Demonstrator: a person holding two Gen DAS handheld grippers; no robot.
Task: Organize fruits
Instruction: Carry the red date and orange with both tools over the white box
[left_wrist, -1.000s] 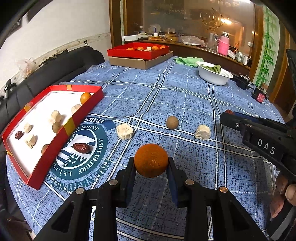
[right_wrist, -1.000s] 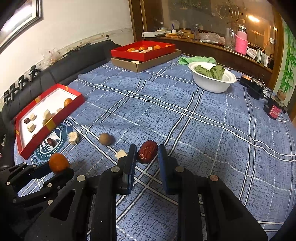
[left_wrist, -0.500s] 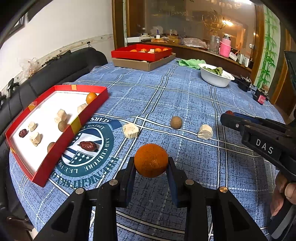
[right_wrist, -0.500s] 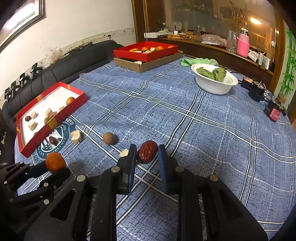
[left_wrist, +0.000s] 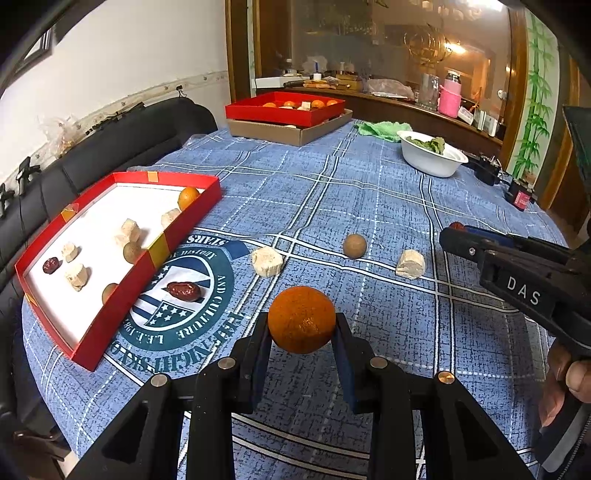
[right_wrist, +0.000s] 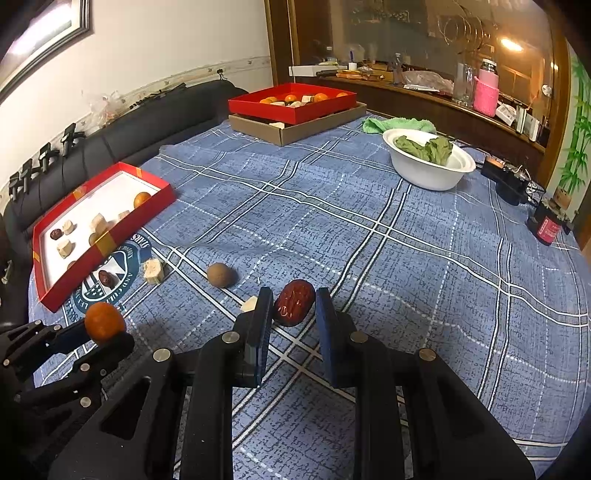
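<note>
My left gripper (left_wrist: 301, 325) pinches the round orange tangerine (left_wrist: 301, 319), my right gripper (right_wrist: 293, 306) the wrinkled dark-red date (right_wrist: 294, 302); either could slip out and roll across the blue plaid tablecloth (right_wrist: 406, 258) before the red-walled, white-floored tray (left_wrist: 159, 251).

Both my cameras ride low behind my fingers, angled down across the blue plaid cloth (left_wrist: 388, 192) toward the far cabinet. Left view sits close to the near red tray (left_wrist: 122, 236). Right view sits farther right; same tray (right_wrist: 99, 221), white bowl (right_wrist: 428, 166) and my left gripper (right_wrist: 105, 328) are shared.
</note>
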